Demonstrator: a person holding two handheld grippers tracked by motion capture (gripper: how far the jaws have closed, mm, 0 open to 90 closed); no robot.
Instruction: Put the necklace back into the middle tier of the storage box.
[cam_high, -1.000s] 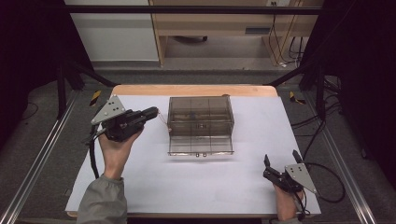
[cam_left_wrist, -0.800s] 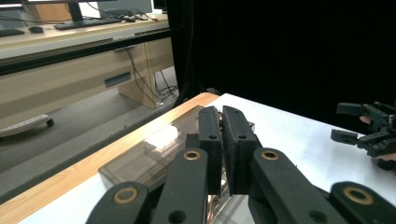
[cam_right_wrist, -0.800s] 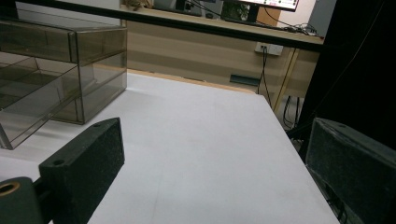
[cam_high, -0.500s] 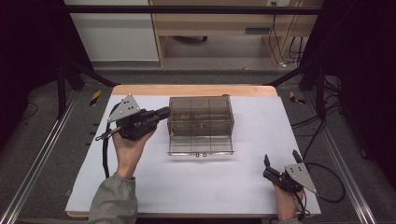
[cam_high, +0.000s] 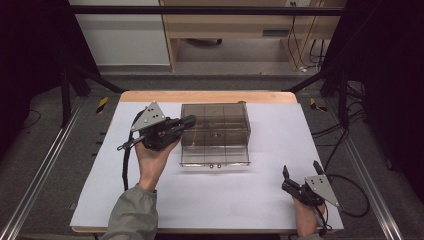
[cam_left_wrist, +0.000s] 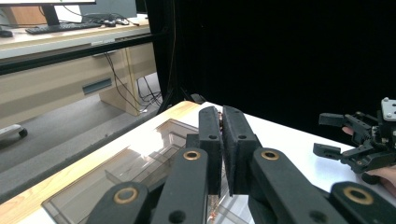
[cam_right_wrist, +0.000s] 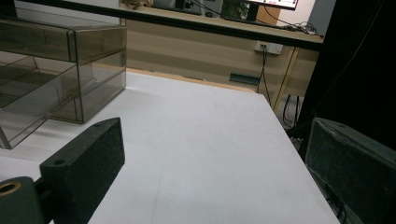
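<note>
I see my left hand-held gripper (cam_high: 189, 120), jaws together, over the clear compartment box (cam_high: 216, 134); my right hand-held gripper (cam_high: 301, 176) gapes above the white table (cam_high: 240, 200).

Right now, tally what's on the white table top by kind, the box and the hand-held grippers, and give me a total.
Clear smoky plastic drawer box: 1
Hand-held grippers: 2, the left hand-held gripper with jaws shut at the box's left edge, the right hand-held gripper open near the table's front right corner
Total: 3
</note>
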